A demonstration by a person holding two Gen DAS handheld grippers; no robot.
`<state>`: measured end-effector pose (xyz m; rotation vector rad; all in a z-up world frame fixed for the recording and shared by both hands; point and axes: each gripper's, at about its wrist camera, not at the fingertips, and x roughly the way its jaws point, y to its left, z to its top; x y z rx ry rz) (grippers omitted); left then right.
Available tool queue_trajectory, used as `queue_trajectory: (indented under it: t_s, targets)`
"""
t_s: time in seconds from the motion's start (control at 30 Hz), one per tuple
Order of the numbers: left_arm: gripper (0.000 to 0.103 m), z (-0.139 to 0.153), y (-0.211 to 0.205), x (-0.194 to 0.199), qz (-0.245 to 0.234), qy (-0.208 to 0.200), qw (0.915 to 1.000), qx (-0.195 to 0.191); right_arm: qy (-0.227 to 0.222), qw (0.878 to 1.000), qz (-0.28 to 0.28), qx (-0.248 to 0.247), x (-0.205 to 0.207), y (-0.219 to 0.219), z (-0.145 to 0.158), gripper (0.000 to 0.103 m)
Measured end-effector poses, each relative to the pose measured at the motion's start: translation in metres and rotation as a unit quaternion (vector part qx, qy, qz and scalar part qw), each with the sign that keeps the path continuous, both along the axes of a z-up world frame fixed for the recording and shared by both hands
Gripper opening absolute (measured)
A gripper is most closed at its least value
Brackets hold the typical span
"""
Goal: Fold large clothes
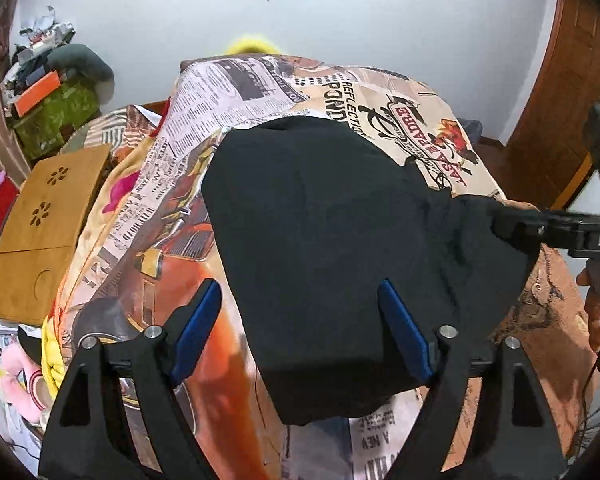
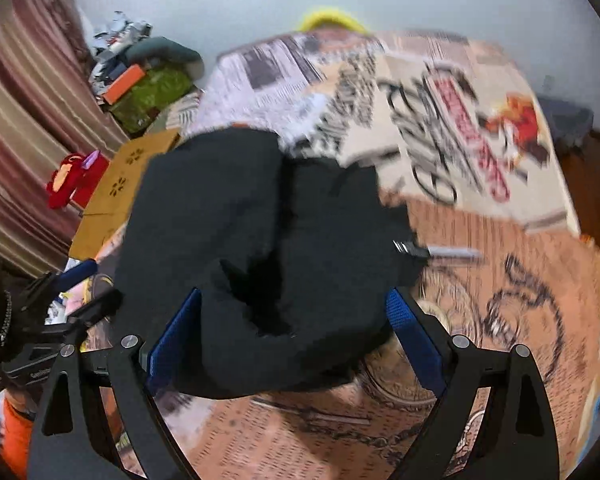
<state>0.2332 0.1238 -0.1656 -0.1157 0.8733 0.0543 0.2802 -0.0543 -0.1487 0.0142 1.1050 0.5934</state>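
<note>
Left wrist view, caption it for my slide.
Open left gripper above a folded black garment on a newspaper-print bedspread.

The black garment (image 1: 332, 216) is matt, soft cloth; the printed bedspread (image 1: 380, 92) is smooth fabric; the lap desk (image 1: 48, 232) is matt wood.

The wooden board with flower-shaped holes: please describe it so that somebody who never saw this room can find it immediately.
Start from the bed covered by the newspaper-print bedspread, where the black garment lies. The wooden board rests at the bedspread's edge, on the left in the left wrist view. Unlike the soft, colourful things nearby, it is flat, plain tan, and has small petal-shaped cut-outs.
</note>
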Motion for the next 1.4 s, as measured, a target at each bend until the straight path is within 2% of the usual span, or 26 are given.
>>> queue_trajectory:
  t_s: [0.1, 0.23, 0.33, 0.4, 0.53, 0.63, 0.77, 0.87, 0.97, 1.07, 1.13, 1.2, 1.27, 1.37, 1.4]
  targets:
    - [0.088, -0.004, -0.006, -0.003, 0.009, -0.01, 0.9999, 0.008, 0.03, 0.999, -0.015, 0.006, 0.005, -0.015, -0.018, 0.095]
    - [0.089, -0.017, -0.002, -0.006, 0.016, -0.002, 0.9991, -0.04, 0.039, 0.999, -0.022, -0.025, -0.001, -0.025, -0.046, 0.095]
    - [0.09, -0.023, -0.001, -0.01, 0.017, 0.006, 0.9982, -0.057, 0.058, 0.998, -0.028, -0.021, -0.003, -0.032, -0.055, 0.095]
    - [0.09, -0.022, -0.001, -0.014, 0.023, 0.006, 0.9978, -0.062, 0.059, 0.997, -0.034, -0.022, -0.004, -0.034, -0.05, 0.095]
    - [0.09, -0.017, 0.007, -0.017, 0.023, 0.024, 0.996, -0.083, 0.013, 0.999, -0.031, -0.03, -0.017, -0.035, -0.021, 0.095]
    - [0.09, -0.008, 0.019, -0.014, 0.033, 0.026, 0.9957, -0.082, -0.008, 1.0, -0.024, -0.017, -0.021, -0.04, -0.001, 0.095]
    - [0.09, -0.001, 0.04, -0.008, 0.042, 0.018, 0.9948, -0.091, -0.017, 1.0, -0.024, 0.008, -0.015, -0.048, 0.018, 0.096]
    - [0.09, -0.004, 0.054, -0.001, 0.043, 0.019, 0.9912, -0.123, -0.01, 0.999, -0.034, 0.025, -0.002, -0.051, 0.02, 0.097]
    - [0.09, -0.02, 0.067, 0.013, 0.031, 0.038, 0.9799, -0.193, 0.035, 0.998, -0.039, 0.044, 0.017, -0.05, 0.005, 0.097]
    - [0.09, -0.042, 0.071, 0.029, 0.02, 0.066, 0.9681, -0.241, 0.082, 0.994, -0.038, 0.057, 0.027, -0.047, -0.019, 0.097]
    - [0.095, -0.053, 0.075, 0.038, 0.013, 0.073, 0.9581, -0.277, 0.105, 0.992, -0.039, 0.049, 0.033, -0.045, -0.037, 0.097]
    - [0.103, -0.061, 0.08, 0.044, 0.019, 0.076, 0.9534, -0.292, 0.126, 0.99, -0.043, 0.044, 0.039, -0.043, -0.054, 0.097]
    - [0.103, -0.07, 0.083, 0.05, 0.019, 0.076, 0.9467, -0.312, 0.153, 0.986, -0.047, 0.046, 0.045, -0.042, -0.07, 0.097]
    - [0.103, -0.083, 0.087, 0.059, 0.017, 0.087, 0.9295, -0.358, 0.195, 0.977, -0.048, 0.07, 0.055, -0.04, -0.091, 0.097]
    - [0.103, -0.086, 0.088, 0.06, 0.02, 0.088, 0.9269, -0.364, 0.203, 0.975, -0.047, 0.08, 0.057, -0.039, -0.093, 0.097]
